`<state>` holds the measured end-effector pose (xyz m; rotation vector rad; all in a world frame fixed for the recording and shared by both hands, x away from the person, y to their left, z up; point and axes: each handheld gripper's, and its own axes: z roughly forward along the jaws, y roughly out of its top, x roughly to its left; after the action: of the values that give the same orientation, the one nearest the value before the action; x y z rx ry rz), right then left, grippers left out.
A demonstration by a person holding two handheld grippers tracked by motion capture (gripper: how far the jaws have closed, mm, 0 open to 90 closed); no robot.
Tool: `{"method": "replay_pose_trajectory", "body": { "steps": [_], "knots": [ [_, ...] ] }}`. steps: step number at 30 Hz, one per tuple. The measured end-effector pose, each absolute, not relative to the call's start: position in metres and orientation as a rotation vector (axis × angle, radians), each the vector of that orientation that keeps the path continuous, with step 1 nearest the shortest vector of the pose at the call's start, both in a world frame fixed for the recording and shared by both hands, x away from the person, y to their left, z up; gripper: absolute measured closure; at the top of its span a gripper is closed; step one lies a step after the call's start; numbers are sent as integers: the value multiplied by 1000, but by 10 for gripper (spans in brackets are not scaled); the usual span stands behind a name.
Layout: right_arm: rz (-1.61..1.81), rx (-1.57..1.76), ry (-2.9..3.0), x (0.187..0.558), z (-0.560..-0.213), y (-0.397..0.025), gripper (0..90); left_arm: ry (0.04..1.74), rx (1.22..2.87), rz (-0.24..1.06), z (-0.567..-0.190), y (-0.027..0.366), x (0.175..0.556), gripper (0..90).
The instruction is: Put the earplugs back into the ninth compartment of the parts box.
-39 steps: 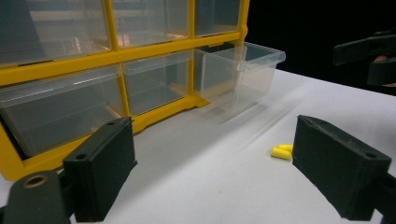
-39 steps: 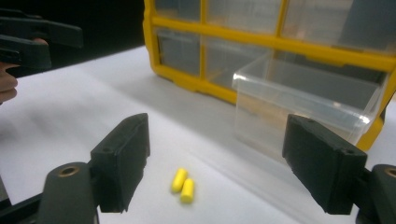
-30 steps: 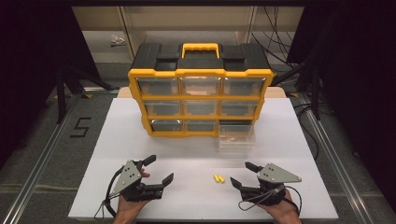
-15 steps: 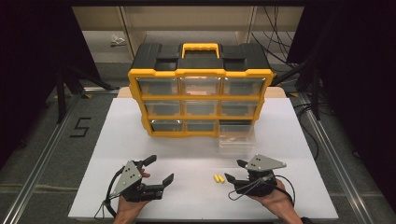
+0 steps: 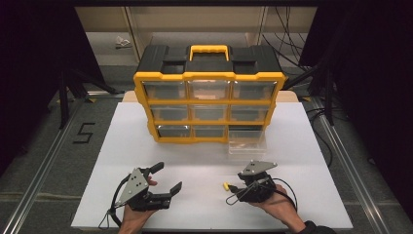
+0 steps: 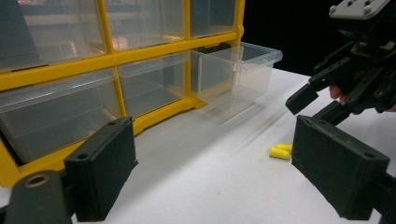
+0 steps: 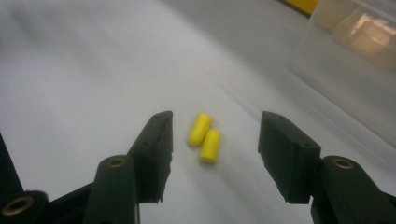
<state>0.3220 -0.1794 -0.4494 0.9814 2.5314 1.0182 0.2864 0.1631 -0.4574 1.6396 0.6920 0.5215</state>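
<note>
Left gripper [image 5: 165, 178]: held in the person's left hand [image 5: 134, 214] at the near left of the white table [image 5: 122, 141]; its jaws stand wide apart with nothing between them, and its grey three-cornered plate faces up.

Drawer cabinet [image 5: 209, 100]: yellow-framed, black-topped with a yellow handle, standing at the far middle of the table; three rows of three clear drawers, with the bottom right bay open.

Clear drawer [image 5: 247, 144]: pulled out, sitting on the table just in front of the cabinet's bottom right corner; in the left gripper view it stands beside the yellow frame [image 6: 236, 72].

Yellow earplugs [image 7: 204, 137]: two small foam cylinders lying side by side and touching on the bare table, near its front middle, well apart from the clear drawer; in the high view a yellow spot sits just left of the right gripper's tips [image 5: 226, 185].

Right gripper [image 5: 236, 190]: held in the person's right hand [image 5: 275, 204] at the near right; jaws spread, pointing leftward, with the earplugs lying just ahead in the gap between the pads [image 7: 156, 149], neither pad touching them.
</note>
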Motion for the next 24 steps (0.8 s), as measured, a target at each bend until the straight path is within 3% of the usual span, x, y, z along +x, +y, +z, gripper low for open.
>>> {"method": "replay_pose_trajectory", "body": {
  "steps": [24],
  "knots": [
    [897,1011,2635,337,-473,-170,655,686,1647,519,-458,162,287,139]
  ]
}}
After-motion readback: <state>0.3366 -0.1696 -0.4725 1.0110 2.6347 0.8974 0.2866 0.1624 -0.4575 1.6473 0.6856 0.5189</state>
